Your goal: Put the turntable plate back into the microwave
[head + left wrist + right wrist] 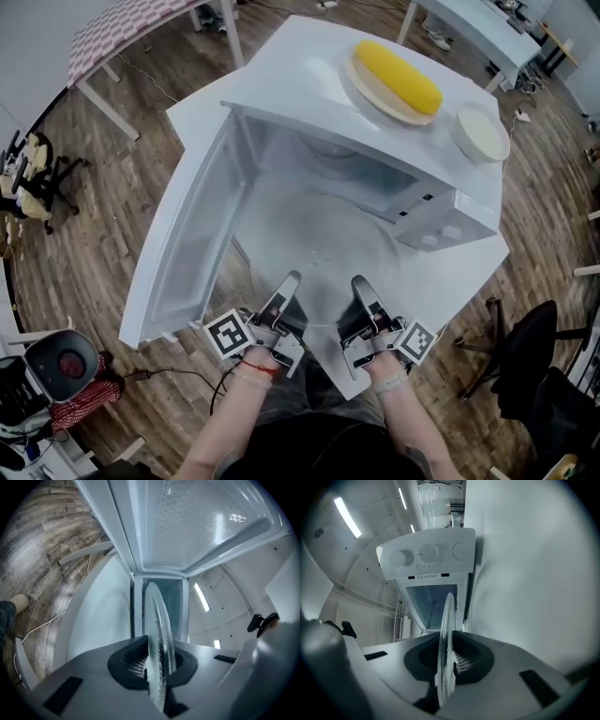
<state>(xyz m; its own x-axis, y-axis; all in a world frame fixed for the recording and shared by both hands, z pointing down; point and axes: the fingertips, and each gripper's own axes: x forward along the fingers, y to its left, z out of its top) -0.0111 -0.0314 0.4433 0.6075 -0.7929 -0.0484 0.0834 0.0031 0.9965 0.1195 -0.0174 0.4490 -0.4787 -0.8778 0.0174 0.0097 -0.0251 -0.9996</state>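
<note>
Left gripper (pixel 285 287) & right gripper (pixel 364 291) hold the clear turntable plate (pixel 319 267) by its near rim, above the table's (pixel 445 292) near corner, in front of the microwave (pixel 375 159) w/ its door (pixel 187 244) open. On the microwave's top: a yellow oblong thing (pixel 398 77) on a dish (pixel 373 94), and a white bowl (pixel 483 133).

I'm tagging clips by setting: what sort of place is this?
Probably an office or lab workroom, not a kitchen: the microwave sits on a white desk, other desks stand on wood-look flooring, and a black office chair and loose cables are nearby.
</note>
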